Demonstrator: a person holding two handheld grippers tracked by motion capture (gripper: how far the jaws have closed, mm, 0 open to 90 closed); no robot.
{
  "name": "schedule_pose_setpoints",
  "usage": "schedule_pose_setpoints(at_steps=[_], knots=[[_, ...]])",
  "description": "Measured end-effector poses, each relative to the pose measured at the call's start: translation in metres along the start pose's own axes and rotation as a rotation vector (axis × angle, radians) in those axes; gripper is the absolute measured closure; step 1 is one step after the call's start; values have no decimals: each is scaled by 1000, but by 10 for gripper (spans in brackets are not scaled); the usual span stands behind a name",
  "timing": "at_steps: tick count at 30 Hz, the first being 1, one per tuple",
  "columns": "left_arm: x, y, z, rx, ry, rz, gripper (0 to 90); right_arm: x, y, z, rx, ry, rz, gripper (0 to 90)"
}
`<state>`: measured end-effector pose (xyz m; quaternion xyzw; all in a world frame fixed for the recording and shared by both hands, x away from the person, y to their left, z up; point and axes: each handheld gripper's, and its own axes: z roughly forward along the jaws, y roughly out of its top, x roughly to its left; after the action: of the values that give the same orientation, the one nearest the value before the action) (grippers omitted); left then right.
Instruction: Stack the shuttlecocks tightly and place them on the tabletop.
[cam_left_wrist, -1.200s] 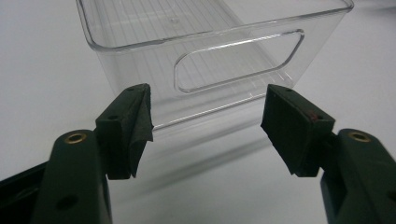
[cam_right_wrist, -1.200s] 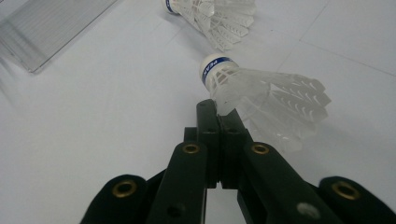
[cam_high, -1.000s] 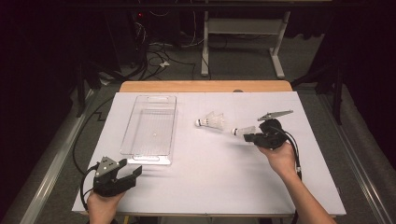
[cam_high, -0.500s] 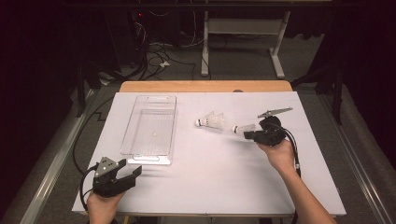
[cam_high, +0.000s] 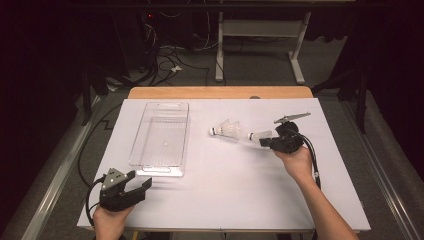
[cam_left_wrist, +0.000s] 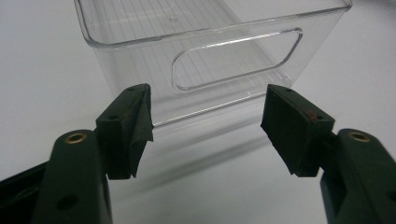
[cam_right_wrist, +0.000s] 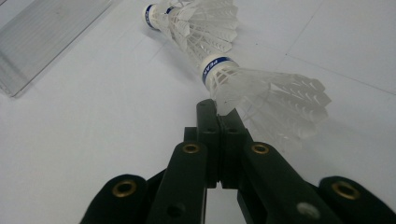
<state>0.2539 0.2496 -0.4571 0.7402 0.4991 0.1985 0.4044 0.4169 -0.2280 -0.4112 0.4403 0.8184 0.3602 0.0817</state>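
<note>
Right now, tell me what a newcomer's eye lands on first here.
The right gripper, at the table's right, is pinching the skirt of a white shuttlecock, with a second shuttlecock lying just beyond it. To the left stands an empty clear plastic bin, with the open left gripper before it.

In the high view the right tongs (cam_high: 268, 140), pinched on the skirt edge of a shuttlecock (cam_high: 256, 136), have crept slightly toward the far side of the desk (cam_high: 225, 200), taking the shuttlecock along. The shift is small, perhaps a slight lift rather than a push.
</note>
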Motion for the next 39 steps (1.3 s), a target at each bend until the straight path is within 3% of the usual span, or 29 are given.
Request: schedule_pose_setpoints(at_steps=[39], knots=[[1, 0, 0, 4, 2, 0, 341, 3, 30, 32, 34, 6, -26, 900]])
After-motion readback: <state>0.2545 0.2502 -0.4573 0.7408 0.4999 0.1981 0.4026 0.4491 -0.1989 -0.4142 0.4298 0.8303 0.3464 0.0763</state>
